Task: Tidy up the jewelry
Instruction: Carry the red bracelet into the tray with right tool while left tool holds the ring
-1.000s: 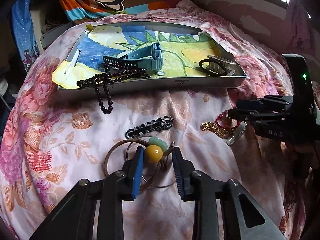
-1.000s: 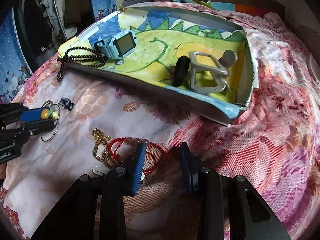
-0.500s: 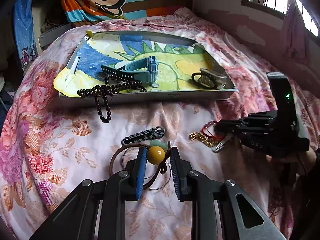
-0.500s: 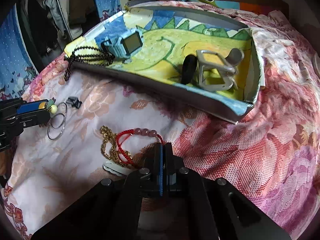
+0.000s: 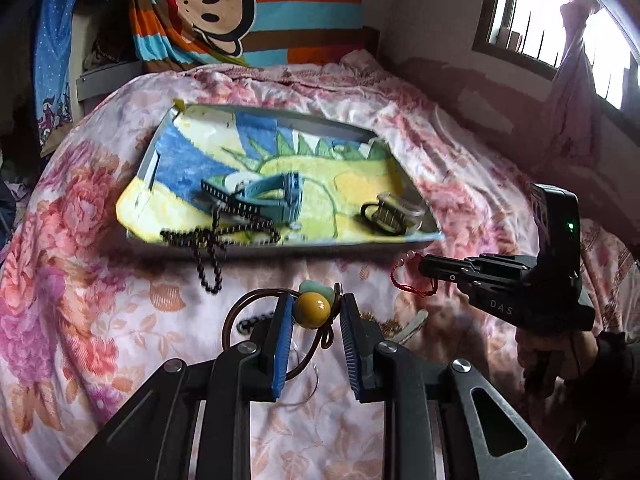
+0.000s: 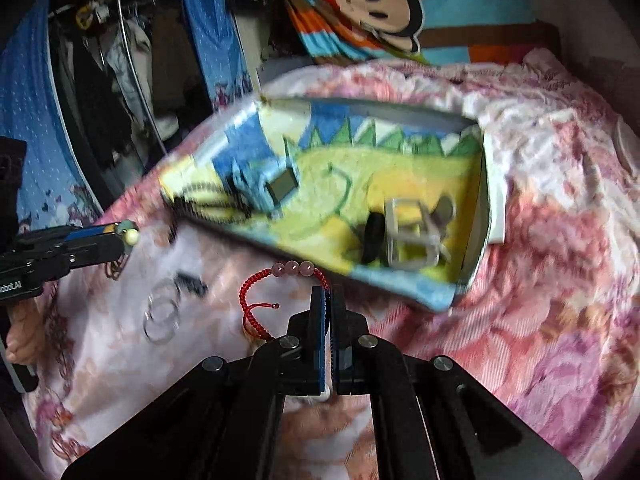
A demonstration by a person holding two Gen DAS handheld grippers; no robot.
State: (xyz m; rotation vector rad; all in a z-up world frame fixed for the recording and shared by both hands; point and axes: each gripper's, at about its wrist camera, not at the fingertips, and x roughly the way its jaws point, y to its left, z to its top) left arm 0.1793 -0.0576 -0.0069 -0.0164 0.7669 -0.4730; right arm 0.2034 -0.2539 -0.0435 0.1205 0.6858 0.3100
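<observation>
My left gripper [image 5: 313, 312] is shut on a brown cord bracelet with a yellow bead [image 5: 313, 310] and a green bead, lifted above the bedspread. My right gripper [image 6: 328, 294] is shut on a red cord bracelet [image 6: 256, 300] with pink beads, held up in front of the tray; it also shows in the left wrist view [image 5: 404, 276]. The tray [image 5: 280, 246] with a dinosaur drawing holds a blue watch [image 5: 276, 198], black beads [image 5: 208, 240] hanging over its front rim, and a silver clip [image 5: 394, 212].
On the floral bedspread lie a gold chain [image 5: 384, 322], a black woven band [image 5: 250, 322] and thin metal rings [image 6: 162, 318]. A monkey-print pillow [image 5: 224, 4] stands behind the tray. Hanging clothes [image 6: 120, 60] are on the left.
Both grippers have risen from the bedspread with their bracelets. The red bracelet now hangs free, leaving the gold chain behind. The tray looks nearer and blurred with motion.
</observation>
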